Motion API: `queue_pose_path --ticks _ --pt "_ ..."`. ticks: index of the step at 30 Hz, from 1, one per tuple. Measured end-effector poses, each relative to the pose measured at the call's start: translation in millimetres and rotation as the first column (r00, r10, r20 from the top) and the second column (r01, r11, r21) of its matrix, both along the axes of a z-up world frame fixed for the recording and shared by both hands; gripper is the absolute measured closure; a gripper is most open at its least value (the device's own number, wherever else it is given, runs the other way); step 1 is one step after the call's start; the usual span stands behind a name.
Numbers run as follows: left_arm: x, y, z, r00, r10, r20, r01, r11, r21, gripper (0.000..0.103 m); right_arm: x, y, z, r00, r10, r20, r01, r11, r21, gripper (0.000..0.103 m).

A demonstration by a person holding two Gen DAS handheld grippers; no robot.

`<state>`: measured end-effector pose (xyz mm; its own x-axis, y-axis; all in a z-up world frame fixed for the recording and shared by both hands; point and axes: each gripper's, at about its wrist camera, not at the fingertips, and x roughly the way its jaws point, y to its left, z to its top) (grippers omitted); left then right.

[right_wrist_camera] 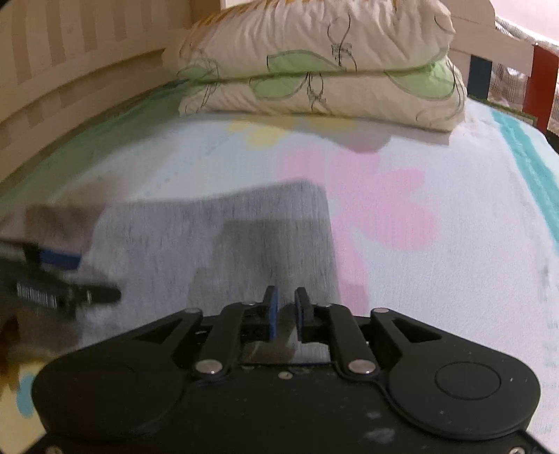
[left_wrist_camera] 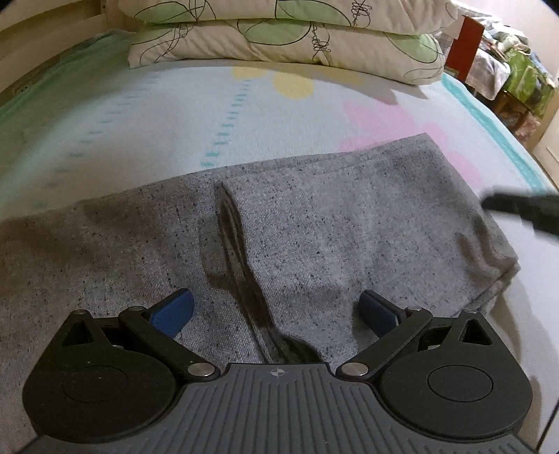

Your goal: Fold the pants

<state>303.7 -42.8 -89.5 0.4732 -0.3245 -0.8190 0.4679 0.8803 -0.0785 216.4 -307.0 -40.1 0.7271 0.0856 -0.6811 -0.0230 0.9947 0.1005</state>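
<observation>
Grey pants (left_wrist_camera: pixel 314 223) lie on bed (left_wrist_camera: pixel 174 115), already doubled, top layer's edge running ahead between fingers of left tongs (left_wrist_camera: pixel 276 310); these spread wide, gripping nothing, low over cloth, likely placed to take that edge. Pillows (left_wrist_camera: pixel 279 31) far ahead.
Right view, blurred: right tongs (right_wrist_camera: pixel 286 310) nearly pressed together over pants' near right corner; whether cloth is pinched, cannot tell. Left tongs off to left
</observation>
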Motion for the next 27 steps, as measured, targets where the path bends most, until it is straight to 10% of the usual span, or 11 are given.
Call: queue_pose_path --ticks 5,14,21,27 --pt "-3 -2 0 1.000 0.003 0.006 -0.003 1.000 -0.005 0.001 47 14 8 1.000 -0.020 0.004 0.020 1.000 -0.023 0.038" --pt "-2 -1 0 1.000 -0.001 0.002 0.001 1.000 -0.008 0.001 87 13 -40 0.978 -0.137 -0.155 0.139 0.990 0.004 0.005" --pt "3 -10 3 1.000 -0.017 0.006 0.017 0.999 0.034 0.001 96 16 -36 0.978 -0.094 -0.185 0.090 0.995 -0.029 0.006" --pt "-7 9 44 0.996 0.053 0.076 -0.057 0.997 0.059 0.029 78 25 7 0.994 -0.108 -0.028 0.102 0.982 -0.158 0.024"
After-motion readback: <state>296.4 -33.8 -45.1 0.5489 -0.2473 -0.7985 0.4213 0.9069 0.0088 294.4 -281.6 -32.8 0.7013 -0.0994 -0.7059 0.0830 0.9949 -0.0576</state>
